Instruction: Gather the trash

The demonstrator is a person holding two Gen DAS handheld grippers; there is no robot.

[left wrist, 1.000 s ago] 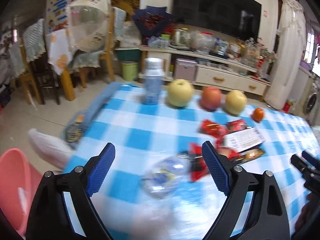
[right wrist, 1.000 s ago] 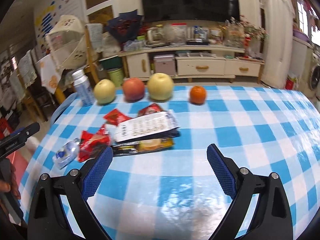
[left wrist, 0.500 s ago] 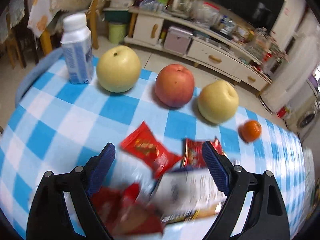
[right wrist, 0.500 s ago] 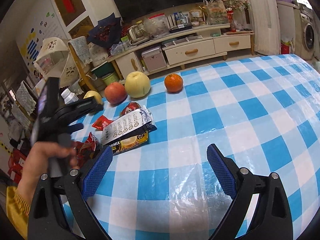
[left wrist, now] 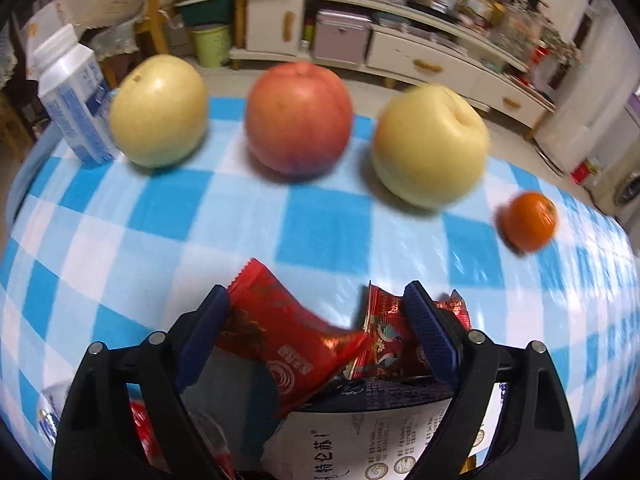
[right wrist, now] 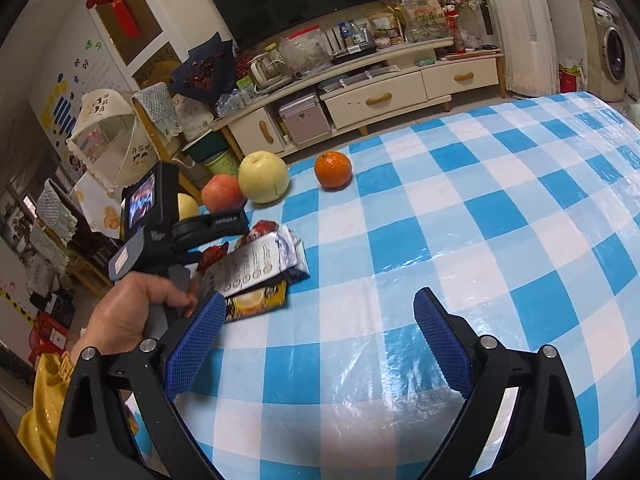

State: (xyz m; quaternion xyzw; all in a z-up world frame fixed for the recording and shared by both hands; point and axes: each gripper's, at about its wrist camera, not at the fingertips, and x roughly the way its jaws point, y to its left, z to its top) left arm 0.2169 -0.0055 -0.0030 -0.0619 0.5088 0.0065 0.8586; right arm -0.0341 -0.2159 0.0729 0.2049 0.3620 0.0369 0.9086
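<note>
Item: red snack wrapper (left wrist: 280, 336), one of a small heap of litter near the left edge of the table (right wrist: 500, 216).

Location: lies between the fingers of the left gripper (left wrist: 316, 336). A second red wrapper (left wrist: 384, 336) is just beside it toward the right finger, and a printed packet (left wrist: 360, 432) lies partly under both. From the right wrist view the packet (right wrist: 256, 264) sits on top of a yellow sachet (right wrist: 256, 304).

Tool state: left gripper spread wide around the wrapper, not yet pinching; contact of the left pad cannot be told. Right gripper (right wrist: 316, 344) also spread, holding nothing, over bare cloth nearer the middle of the table.

Handling, by judgement: very light, thin crinkly foil, soft and easily crushed, slick on the glossy table cover. Likely to slide or fold rather than resist. Not fragile.

Where to take hold: across the puffed middle of the wrapper, so both pads meet film rather than the flat sealed end; a low pinch risks catching the second wrapper or the packet edge too.

Not for collection, by judgement: two pale pears (left wrist: 158, 110) (left wrist: 430, 144), apple (left wrist: 298, 116), orange (left wrist: 528, 222) and milk bottle (left wrist: 74, 108), lined along the far edge of the table.
</note>
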